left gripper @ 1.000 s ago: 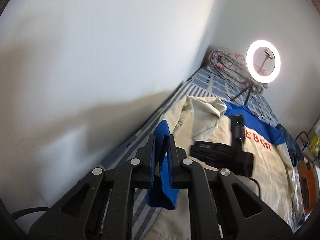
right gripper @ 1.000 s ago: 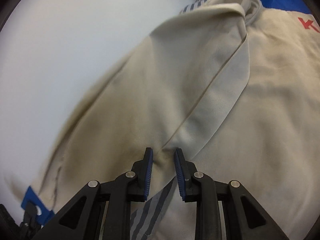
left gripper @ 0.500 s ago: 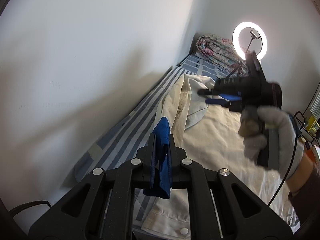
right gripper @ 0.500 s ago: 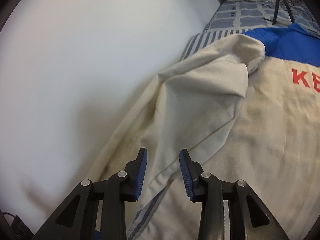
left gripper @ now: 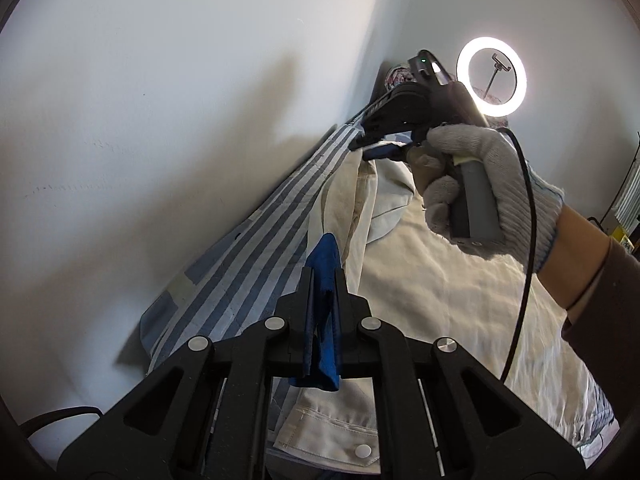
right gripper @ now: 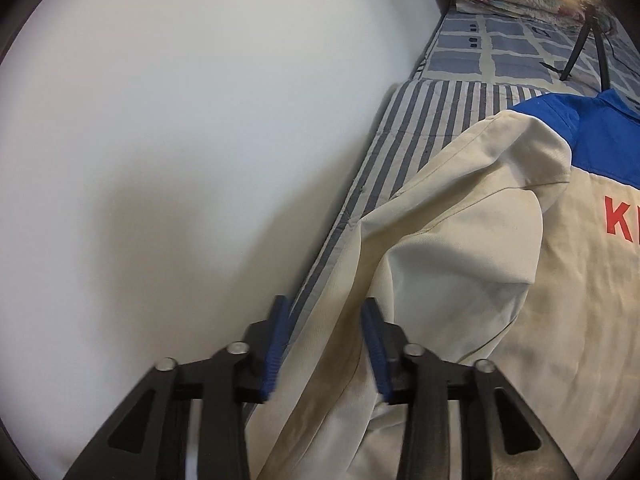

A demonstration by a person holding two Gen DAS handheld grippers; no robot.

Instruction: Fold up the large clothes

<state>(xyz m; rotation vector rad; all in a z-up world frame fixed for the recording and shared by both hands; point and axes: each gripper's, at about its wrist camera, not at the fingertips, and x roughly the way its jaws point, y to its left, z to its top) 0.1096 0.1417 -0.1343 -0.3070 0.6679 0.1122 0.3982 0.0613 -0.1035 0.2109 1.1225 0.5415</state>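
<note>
Striped bed (right gripper: 424, 120), jacket (right gripper: 460, 264) lettered "K"

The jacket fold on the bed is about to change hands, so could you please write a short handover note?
Left gripper: shut on the blue cuff.
Right gripper: open, holding nothing, above the cream sleeve near the wall.
The jacket lies spread on the striped sheet, lettering up.
Done: cuff gripped.
Left: grip the sleeve and fold it onto the body; no fold is finished.
</note>
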